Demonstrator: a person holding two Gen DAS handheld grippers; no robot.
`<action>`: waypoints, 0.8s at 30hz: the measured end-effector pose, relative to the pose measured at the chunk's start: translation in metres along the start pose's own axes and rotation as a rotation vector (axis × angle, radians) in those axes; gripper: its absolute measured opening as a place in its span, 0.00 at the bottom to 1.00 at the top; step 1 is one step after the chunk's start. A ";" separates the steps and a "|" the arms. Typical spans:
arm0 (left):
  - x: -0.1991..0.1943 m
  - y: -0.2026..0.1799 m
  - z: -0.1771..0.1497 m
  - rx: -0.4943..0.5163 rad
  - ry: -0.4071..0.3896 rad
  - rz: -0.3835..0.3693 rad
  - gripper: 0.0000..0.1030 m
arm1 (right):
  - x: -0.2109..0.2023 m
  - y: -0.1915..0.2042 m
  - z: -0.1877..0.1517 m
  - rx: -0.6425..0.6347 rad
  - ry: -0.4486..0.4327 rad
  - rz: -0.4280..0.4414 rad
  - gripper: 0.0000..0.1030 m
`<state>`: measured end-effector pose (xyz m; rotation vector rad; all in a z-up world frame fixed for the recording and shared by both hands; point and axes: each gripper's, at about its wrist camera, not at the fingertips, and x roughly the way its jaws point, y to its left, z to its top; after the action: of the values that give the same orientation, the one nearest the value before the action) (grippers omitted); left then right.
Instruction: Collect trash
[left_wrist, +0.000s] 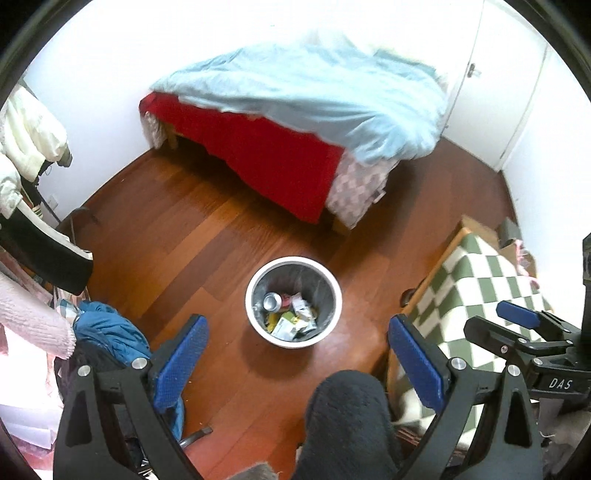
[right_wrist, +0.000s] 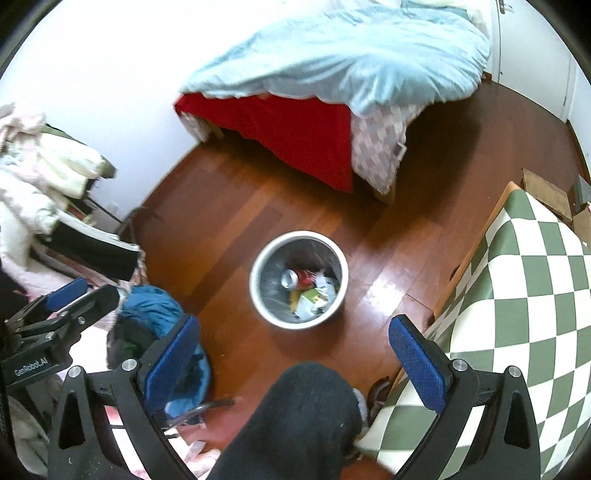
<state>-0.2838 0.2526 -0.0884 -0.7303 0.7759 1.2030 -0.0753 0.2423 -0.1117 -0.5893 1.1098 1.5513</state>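
Observation:
A round white-rimmed trash bin (left_wrist: 252, 295) stands on the wooden floor, also in the right wrist view (right_wrist: 258, 295). Inside lie a red soda can (left_wrist: 272, 301) (right_wrist: 297, 277) and crumpled wrappers and cartons (left_wrist: 295, 321) (right_wrist: 314, 297). My left gripper (left_wrist: 297, 350) is open and empty, held high above the floor on the near side of the bin. My right gripper (right_wrist: 291, 350) is open and empty too, also above the bin's near side. Each gripper shows at the edge of the other's view.
A bed (left_wrist: 295, 110) with a light blue duvet and red sheet stands beyond the bin. A table with a green-and-white checked cloth (right_wrist: 517, 314) is at the right. Piled clothes and a blue garment (left_wrist: 107, 328) lie at the left. A dark-clad knee (right_wrist: 303, 424) is below.

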 end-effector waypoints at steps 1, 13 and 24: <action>-0.010 -0.001 -0.001 -0.002 -0.008 -0.010 0.97 | -0.013 0.004 -0.003 -0.007 -0.009 0.008 1.00; -0.079 -0.006 -0.009 -0.003 -0.073 -0.088 0.97 | -0.109 0.030 -0.016 -0.048 -0.072 0.105 1.00; -0.095 -0.004 -0.014 -0.023 -0.084 -0.148 0.97 | -0.136 0.046 -0.016 -0.086 -0.068 0.149 1.00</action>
<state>-0.2982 0.1908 -0.0165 -0.7391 0.6286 1.1032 -0.0817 0.1651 0.0098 -0.5170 1.0593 1.7423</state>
